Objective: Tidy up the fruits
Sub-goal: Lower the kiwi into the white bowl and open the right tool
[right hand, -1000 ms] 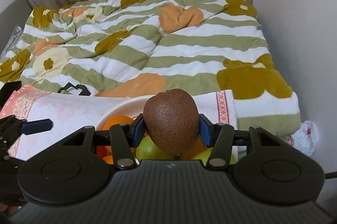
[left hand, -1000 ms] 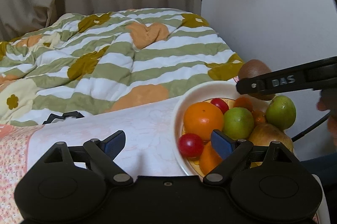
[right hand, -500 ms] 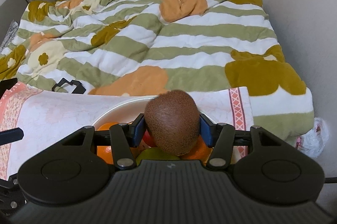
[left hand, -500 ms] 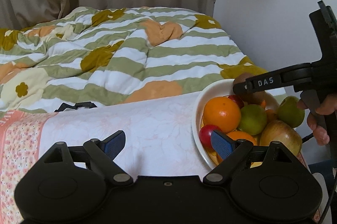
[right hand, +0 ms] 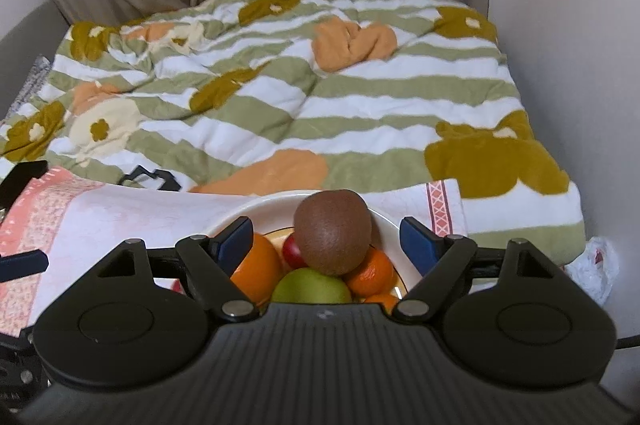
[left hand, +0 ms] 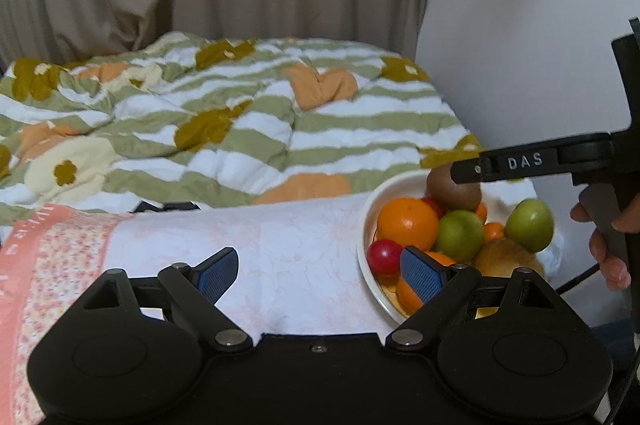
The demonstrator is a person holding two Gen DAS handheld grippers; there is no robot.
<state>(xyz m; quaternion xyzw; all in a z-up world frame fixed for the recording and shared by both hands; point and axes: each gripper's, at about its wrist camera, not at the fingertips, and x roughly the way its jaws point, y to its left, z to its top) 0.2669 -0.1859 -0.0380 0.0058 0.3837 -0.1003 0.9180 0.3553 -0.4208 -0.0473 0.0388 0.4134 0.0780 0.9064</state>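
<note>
A white bowl (left hand: 368,221) of fruit stands at the right on a floral cloth (left hand: 280,245). It holds an orange (left hand: 408,223), green fruits (left hand: 460,235), a red fruit (left hand: 384,256) and a brown kiwi (left hand: 452,187). In the right wrist view the kiwi (right hand: 331,231) rests on top of the pile in the bowl (right hand: 256,207), between the spread fingers of my right gripper (right hand: 327,241), which is open and not touching it. My left gripper (left hand: 318,269) is open and empty over the cloth, left of the bowl.
A striped flowered quilt (right hand: 280,85) covers the bed behind the cloth. Curtains hang at the back and a white wall (left hand: 520,25) rises at the right. A black object (right hand: 150,179) lies at the cloth's far edge.
My right gripper has opened and let go of the kiwi, which now sits on the fruit pile. The left gripper has shifted left, away from the bowl.
</note>
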